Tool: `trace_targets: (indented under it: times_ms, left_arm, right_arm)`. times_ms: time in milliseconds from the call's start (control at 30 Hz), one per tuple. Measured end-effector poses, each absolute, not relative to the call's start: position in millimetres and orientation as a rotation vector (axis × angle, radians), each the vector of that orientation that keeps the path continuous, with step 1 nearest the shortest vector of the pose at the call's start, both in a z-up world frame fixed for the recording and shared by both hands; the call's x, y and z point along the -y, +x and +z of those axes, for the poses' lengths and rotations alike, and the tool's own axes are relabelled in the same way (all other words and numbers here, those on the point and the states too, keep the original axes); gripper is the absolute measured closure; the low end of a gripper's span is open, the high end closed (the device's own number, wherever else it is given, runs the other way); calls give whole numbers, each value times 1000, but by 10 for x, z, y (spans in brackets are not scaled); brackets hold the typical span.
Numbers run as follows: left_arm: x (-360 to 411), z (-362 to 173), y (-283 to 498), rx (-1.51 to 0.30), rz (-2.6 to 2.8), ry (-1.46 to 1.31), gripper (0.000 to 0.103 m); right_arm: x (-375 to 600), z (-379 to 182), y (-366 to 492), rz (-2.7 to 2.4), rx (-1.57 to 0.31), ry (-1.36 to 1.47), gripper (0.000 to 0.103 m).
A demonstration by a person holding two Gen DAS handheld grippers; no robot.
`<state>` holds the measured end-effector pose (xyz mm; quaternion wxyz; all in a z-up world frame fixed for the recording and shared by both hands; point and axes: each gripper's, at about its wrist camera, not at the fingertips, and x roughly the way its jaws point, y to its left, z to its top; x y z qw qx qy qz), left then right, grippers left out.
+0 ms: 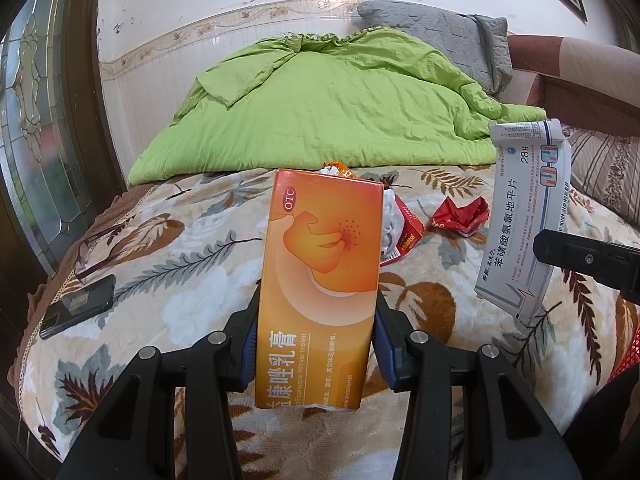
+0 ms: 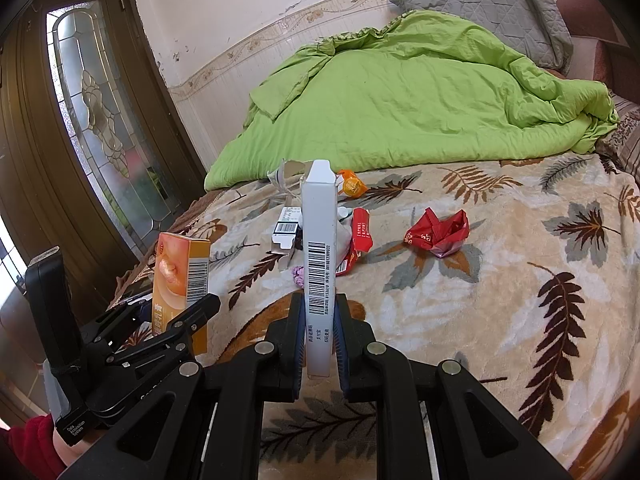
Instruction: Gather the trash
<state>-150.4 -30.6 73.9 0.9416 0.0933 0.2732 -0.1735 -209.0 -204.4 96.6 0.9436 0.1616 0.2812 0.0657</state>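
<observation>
My left gripper is shut on an orange cream box, held upright above the leaf-patterned blanket. The right gripper is shut on a flat white medicine box, edge-on with its barcode toward the camera. The white box also shows at the right of the left wrist view, and the orange box at the left of the right wrist view. Loose trash lies on the bed: a crumpled red wrapper, a red snack packet, a small opened carton and an orange wrapper.
A green quilt and a grey pillow fill the far half of the bed. A black phone and glasses lie near the bed's left edge. A glass-panelled door stands at left. A red mesh item shows at right.
</observation>
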Motion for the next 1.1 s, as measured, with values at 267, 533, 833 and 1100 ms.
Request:
trace_targets:
  times_ms: [267,533,833,1100]
  left_arm:
    - [318,740,-1526,-557,-353,191,57]
    - [312,762,-1526,-552,-384,176,57]
    - [426,827,-1597,-523,-475,199,57]
    - [536,862,-1774,-527,-611,199,57]
  right_arm:
    - [2047,966,-2090,135,-573,330,89]
    - [2076,982,-2108,132,-567,339,89]
    - [2126,1038,-2306,128,-546,394,89]
    - [2355,1100,-2745,103,-539,476,89]
